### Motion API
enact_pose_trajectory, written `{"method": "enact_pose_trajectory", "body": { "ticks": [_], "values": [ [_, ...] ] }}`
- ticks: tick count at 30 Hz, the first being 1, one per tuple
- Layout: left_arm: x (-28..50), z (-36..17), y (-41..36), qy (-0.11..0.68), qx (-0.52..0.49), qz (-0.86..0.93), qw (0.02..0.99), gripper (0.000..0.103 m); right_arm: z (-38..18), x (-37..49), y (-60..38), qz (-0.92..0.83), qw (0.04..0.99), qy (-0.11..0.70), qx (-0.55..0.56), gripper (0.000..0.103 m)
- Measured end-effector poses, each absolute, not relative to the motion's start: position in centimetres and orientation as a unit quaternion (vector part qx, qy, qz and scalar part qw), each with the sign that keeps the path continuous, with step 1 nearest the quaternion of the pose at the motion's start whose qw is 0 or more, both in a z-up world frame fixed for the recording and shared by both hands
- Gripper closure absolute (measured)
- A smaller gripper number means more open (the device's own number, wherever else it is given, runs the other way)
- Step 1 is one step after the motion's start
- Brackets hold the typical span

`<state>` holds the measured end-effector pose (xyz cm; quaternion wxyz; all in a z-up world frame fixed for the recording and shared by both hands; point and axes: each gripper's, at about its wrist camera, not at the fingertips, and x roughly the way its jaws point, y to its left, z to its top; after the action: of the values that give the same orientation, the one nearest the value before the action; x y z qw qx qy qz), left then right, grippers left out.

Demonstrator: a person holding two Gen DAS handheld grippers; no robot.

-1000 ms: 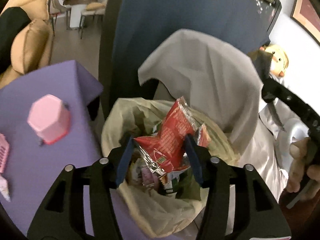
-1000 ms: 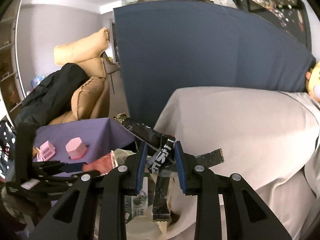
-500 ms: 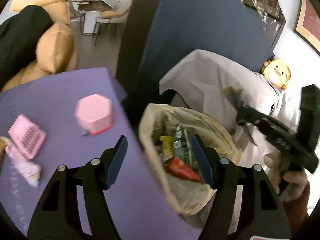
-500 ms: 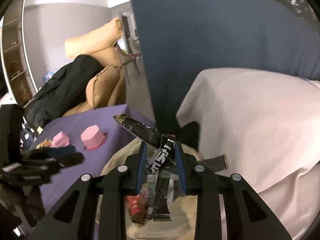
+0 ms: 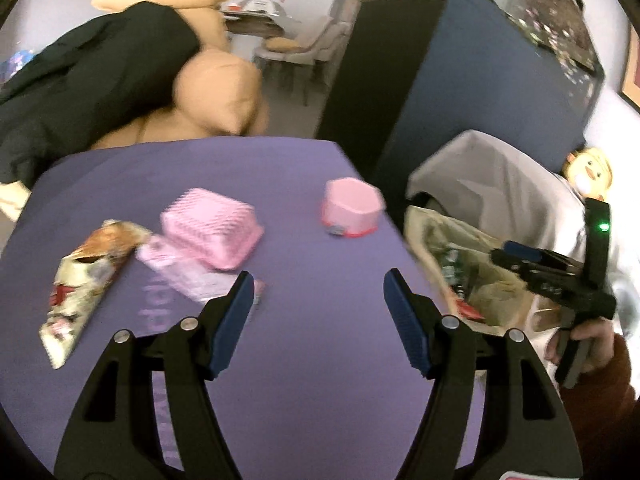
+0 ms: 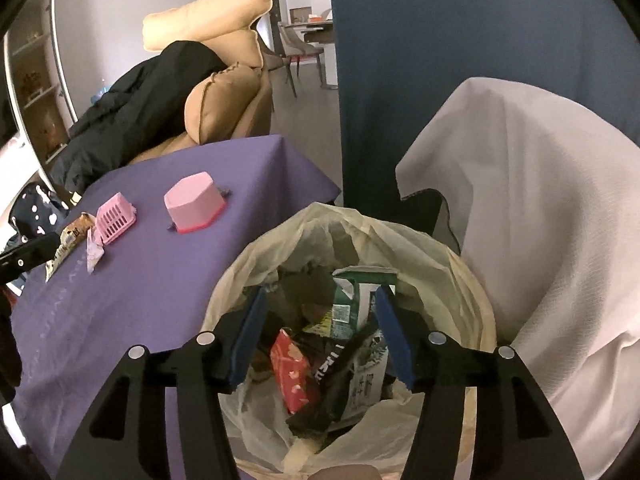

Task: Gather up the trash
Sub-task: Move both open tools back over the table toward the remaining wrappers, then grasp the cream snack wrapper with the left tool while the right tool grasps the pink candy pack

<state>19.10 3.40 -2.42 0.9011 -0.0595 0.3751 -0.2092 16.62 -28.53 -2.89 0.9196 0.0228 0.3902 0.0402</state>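
Observation:
My right gripper (image 6: 320, 332) is open and empty, just above the mouth of the trash bag (image 6: 404, 232). Inside the bag lie a black wrapper (image 6: 340, 376), a red wrapper (image 6: 290, 376) and a green carton (image 6: 352, 304). My left gripper (image 5: 319, 320) is open and empty over the purple table (image 5: 320, 380). A brown snack wrapper (image 5: 84, 276) and a small pink packet (image 5: 180, 272) lie on the table at the left. The bag (image 5: 436, 232) and the right gripper (image 5: 520, 258) also show at the right of the left wrist view.
A pink basket (image 5: 212, 228) and a pink hexagonal box (image 5: 352, 208) stand on the table. A chair under a grey cloth (image 6: 520, 200) and a blue partition (image 6: 440, 60) stand behind the bag. A tan sofa with a black coat (image 5: 100, 72) is beyond the table.
My right gripper has opened and the black wrapper has dropped into the bag. My left gripper, empty since the red wrapper fell, has swung left from the bag to over the table.

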Motion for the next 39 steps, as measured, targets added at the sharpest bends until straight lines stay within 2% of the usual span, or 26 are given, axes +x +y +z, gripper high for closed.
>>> {"method": "enact_pose_trajectory", "body": {
  "ticks": [2, 5, 11, 19, 28, 29, 35, 39],
  "values": [
    [19.1, -2.7, 5.1, 0.372, -0.067, -0.193, 0.905, 0.039, -2.3, 16.6, -28.1, 0.042, 0.922, 0.385, 0.021, 0.049],
    [19.1, -3.1, 8.5, 0.369, -0.074, -0.159, 0.913, 0.039, -0.9, 16.4, -27.3, 0.043, 0.928, 0.368, 0.026, 0.041],
    [18.5, -3.8, 15.5, 0.357, -0.096, -0.086, 0.925, 0.039, 1.1, 17.1, -22.6, 0.105, 0.932, 0.348, 0.007, 0.040],
    [17.4, -5.3, 22.3, 0.360, -0.141, -0.031, 0.922, 0.039, -0.5, 19.1, -12.3, 0.173, 0.905, 0.384, -0.057, 0.040],
    [17.0, -6.2, 23.8, 0.364, -0.142, -0.055, 0.919, 0.039, -4.2, 22.3, -1.1, 0.250, 0.870, 0.417, -0.087, 0.040],
    [17.0, -6.4, 24.0, 0.365, -0.144, -0.056, 0.918, 0.039, -4.6, 22.7, -0.2, 0.251, 0.870, 0.415, -0.093, 0.042],
    [17.3, -7.0, 24.6, 0.369, -0.156, -0.060, 0.914, 0.039, -6.6, 24.7, 1.4, 0.236, 0.857, 0.443, -0.116, 0.072],
    [17.9, -7.1, 24.3, 0.372, -0.156, -0.069, 0.912, 0.039, -6.5, 24.2, 0.1, 0.241, 0.854, 0.452, -0.095, 0.081]
  ]
}}
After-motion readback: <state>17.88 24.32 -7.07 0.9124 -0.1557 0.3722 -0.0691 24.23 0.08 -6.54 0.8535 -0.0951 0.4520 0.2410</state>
